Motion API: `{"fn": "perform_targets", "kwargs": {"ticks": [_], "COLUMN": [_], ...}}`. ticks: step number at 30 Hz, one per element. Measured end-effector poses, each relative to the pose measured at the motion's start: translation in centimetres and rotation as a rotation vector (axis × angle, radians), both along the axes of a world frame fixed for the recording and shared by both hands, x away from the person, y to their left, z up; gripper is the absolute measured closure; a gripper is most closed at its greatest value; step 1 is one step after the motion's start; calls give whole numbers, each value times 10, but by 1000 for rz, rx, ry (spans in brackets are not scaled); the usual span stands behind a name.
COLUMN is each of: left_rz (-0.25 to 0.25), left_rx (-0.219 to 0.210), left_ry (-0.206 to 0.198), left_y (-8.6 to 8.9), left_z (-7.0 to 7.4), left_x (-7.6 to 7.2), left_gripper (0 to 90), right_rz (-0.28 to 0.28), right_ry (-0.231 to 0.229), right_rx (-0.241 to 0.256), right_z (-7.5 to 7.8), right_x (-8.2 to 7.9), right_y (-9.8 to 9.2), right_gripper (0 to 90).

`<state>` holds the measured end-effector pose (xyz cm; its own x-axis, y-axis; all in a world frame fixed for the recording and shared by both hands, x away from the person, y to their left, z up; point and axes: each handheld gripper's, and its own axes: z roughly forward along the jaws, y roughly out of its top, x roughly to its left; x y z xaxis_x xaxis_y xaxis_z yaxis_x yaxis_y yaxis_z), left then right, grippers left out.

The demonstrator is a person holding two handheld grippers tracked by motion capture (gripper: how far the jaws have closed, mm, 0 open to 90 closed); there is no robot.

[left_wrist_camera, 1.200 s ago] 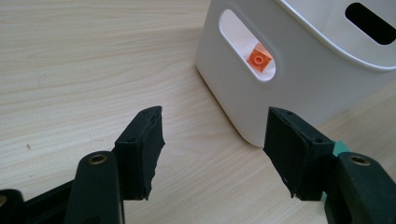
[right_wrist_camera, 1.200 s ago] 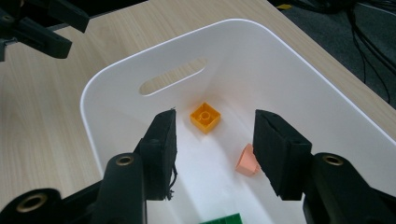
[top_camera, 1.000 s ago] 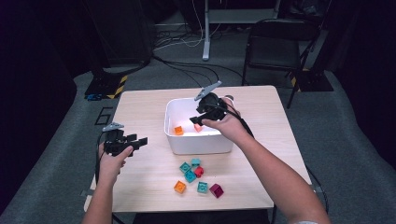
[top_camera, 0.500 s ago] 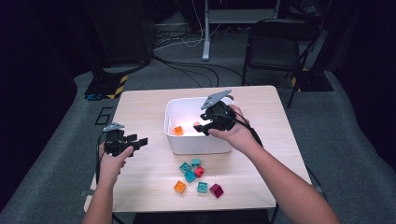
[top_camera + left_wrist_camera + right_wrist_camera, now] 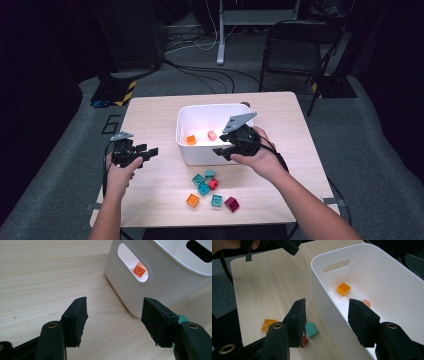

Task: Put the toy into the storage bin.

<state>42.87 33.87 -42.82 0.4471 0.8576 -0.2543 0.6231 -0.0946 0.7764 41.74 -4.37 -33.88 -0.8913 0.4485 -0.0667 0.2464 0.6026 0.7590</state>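
2 bricks lie on the floor of the white bin (image 5: 200, 155), an orange brick (image 5: 343, 288) and a pink brick (image 5: 367, 302). From my right gripper (image 5: 325, 322) the bin's long axis runs away ahead and slightly to the left, its near wall passing between my jaws and its slotted end wall at the far end. The orange brick sits studs up, turned so a corner points back toward me, ahead of the jaws; the pink one lies just past my right-hand jaw. My right gripper hangs wide open over the bin's near rim, empty, and I cannot tell whether a jaw touches the wall. Outside the bin, beside the left-hand jaw, lie a teal brick (image 5: 311, 330) and a yellow-orange brick (image 5: 268, 325).

My left gripper (image 5: 113, 322) is also wide open and empty, low over the table (image 5: 150, 115), with the bin's end wall just ahead and right of it.
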Motion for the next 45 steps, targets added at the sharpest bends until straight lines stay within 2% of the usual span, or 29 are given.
{"fn": "perform_targets", "kwargs": {"ticks": [3,9,10,13,23,31,40,45], "left_rz": [-4,-2,-4,-5,-6,-7,-16,-24], "left_rx": [2,1,1,3,6,4,4,6], "left_ry": [4,7,8,10,11,16,15,16], "left_y": [-1,-1,0,0,-2,-4,-6,-9], "left_z": [0,-1,-2,-2,-2,-4,-3,-3], "left_x": [0,0,1,1,2,3,6,9], "left_gripper": [370,370,370,370,370,369,369,369], "right_rz": [-5,4,4,-2,-13,-25,-48,-52], "right_ry": [13,18,8,10,5,47,80,100], "right_rx": [13,34,28,29,14,23,23,6], "right_z": [-9,-17,-20,-25,-55,-86,-108,-119], "right_x": [-6,-12,-15,-18,-26,-37,-47,-54], "right_y": [-3,-7,-9,-10,-16,-18,-24,-27], "right_gripper": [482,482,482,481,479,479,479,479]}}
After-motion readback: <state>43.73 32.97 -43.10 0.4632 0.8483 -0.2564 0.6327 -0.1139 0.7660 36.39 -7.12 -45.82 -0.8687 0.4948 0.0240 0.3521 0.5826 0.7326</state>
